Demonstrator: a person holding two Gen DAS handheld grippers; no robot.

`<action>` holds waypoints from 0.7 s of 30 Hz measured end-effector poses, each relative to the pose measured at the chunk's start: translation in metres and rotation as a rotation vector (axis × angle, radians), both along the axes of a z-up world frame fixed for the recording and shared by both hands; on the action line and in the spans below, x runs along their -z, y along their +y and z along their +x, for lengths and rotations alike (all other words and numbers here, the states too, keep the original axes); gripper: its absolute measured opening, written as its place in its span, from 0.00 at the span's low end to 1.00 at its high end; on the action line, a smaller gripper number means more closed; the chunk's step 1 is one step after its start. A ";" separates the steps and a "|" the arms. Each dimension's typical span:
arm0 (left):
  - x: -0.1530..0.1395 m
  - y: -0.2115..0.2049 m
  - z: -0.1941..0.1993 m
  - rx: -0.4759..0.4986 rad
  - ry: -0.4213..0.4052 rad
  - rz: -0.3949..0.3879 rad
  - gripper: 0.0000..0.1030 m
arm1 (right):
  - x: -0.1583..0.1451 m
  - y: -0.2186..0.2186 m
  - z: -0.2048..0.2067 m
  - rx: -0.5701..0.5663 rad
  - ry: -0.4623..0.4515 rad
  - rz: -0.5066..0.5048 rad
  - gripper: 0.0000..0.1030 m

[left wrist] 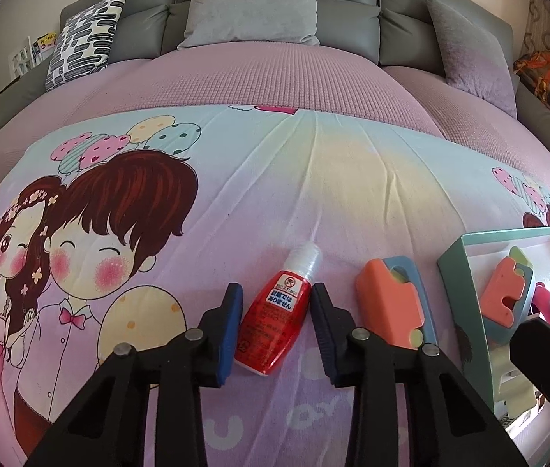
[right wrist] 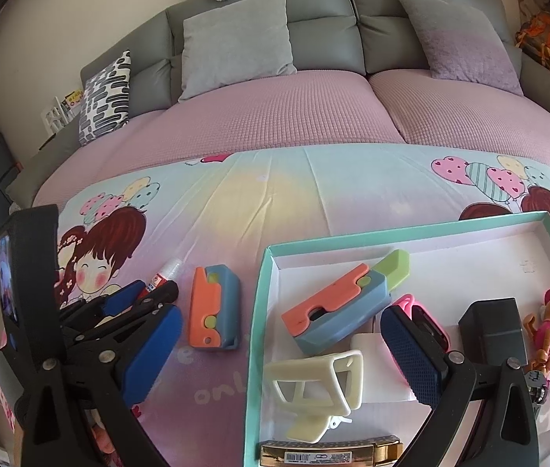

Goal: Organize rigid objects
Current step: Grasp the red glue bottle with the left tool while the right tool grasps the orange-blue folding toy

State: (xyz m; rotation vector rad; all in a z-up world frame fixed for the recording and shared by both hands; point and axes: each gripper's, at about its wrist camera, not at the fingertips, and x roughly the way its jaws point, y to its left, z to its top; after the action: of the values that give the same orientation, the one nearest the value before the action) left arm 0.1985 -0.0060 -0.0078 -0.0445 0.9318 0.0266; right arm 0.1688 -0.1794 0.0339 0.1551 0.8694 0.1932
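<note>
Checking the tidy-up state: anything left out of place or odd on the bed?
Two items lie outside the teal box: a red bottle on its side between the left gripper fingers, and an orange-and-blue toy knife on the quilt beside the box. Nothing looks spilled or broken.

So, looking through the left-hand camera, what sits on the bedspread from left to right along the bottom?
Left gripper's left pad → red bottle between the pads → its right pad → orange-and-blue toy on the bedspread → teal box, holding another orange-and-blue toy.
</note>
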 end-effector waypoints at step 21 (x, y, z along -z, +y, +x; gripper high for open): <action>0.000 0.054 -0.034 -0.186 0.078 -0.046 0.30 | -0.006 0.030 -0.006 -0.084 -0.034 -0.026 0.91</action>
State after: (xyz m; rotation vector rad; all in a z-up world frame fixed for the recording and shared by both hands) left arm 0.1647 0.0483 -0.0076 -0.1732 1.0043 0.1805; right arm 0.1624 -0.1493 0.0399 0.0910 0.8452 0.2624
